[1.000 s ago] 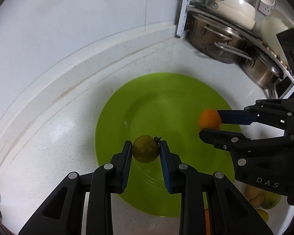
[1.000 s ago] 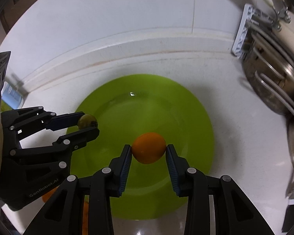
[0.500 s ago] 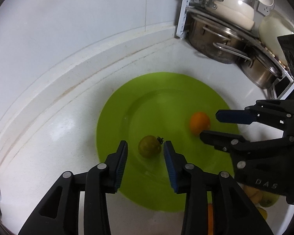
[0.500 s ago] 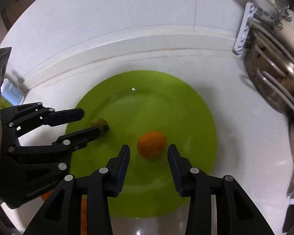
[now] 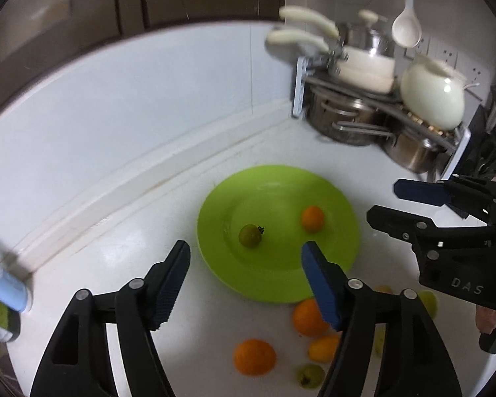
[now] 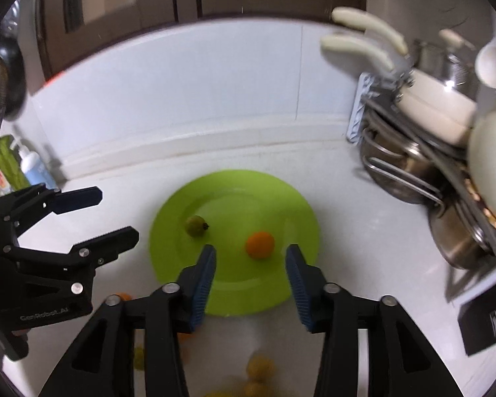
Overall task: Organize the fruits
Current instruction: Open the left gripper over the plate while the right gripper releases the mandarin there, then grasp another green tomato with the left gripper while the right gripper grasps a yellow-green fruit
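Observation:
A lime green plate (image 5: 327, 274) (image 6: 234, 297) lies on the white counter. On it rest a small green fruit (image 5: 250, 236) (image 6: 195, 225) and a small orange (image 5: 312, 219) (image 6: 260, 244), apart from each other. My left gripper (image 5: 246, 251) is open and empty, raised above the plate's near edge. My right gripper (image 6: 250, 256) is open and empty, above the plate near the orange; it also shows at the right of the left wrist view (image 5: 390, 203). Several loose oranges (image 5: 254, 356) and yellow-green fruits (image 5: 310, 375) lie on the counter in front of the plate.
A rack of steel pots (image 5: 350, 115) (image 6: 413, 172), a white pan and a white kettle (image 5: 431, 96) stand at the back right. A blue-white bottle (image 5: 3, 284) (image 6: 33, 165) stands at the left. A white backsplash wall runs behind the plate.
Both grippers opened, let the green fruit and the orange down onto the plate, then pulled back and up. The loose fruits on the counter have come into view.

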`<state>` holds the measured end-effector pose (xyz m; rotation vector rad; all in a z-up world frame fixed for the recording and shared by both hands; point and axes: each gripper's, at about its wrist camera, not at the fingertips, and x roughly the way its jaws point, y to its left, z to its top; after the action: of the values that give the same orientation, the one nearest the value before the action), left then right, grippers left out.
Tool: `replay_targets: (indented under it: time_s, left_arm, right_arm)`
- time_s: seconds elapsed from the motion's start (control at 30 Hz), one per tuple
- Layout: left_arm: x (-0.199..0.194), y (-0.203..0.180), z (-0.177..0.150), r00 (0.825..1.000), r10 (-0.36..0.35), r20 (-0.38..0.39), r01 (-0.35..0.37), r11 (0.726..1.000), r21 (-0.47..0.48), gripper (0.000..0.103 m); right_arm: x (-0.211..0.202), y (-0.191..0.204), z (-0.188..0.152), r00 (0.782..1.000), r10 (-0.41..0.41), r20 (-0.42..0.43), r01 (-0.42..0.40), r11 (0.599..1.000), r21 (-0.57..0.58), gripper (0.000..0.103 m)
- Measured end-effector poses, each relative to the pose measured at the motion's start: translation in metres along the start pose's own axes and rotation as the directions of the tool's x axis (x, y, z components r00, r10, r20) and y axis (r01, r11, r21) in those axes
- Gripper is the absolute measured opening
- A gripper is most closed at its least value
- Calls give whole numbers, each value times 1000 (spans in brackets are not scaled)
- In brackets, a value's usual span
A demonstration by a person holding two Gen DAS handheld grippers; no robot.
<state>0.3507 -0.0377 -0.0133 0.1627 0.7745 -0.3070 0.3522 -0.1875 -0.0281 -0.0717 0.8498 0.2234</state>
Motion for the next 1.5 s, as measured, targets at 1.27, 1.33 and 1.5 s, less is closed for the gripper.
replay_targets:
  time_s: [1.27,1.33,1.5]
  left_arm:
    - [-105,-23,-120,973,-59,223,43,996,74,95]
    - [-101,-25,-125,974,-61,216,42,995,94,95]
    - [-87,-30,-134,980,-78,183,51,987,151,95]
  right_arm:
    - [-122,53,-137,962,-169,215,139,979,147,74]
    - [-118,53,-141,964,-174,201,144,977,154,74]
    - [-106,51,-152,968,-185,167,157,973,167,74]
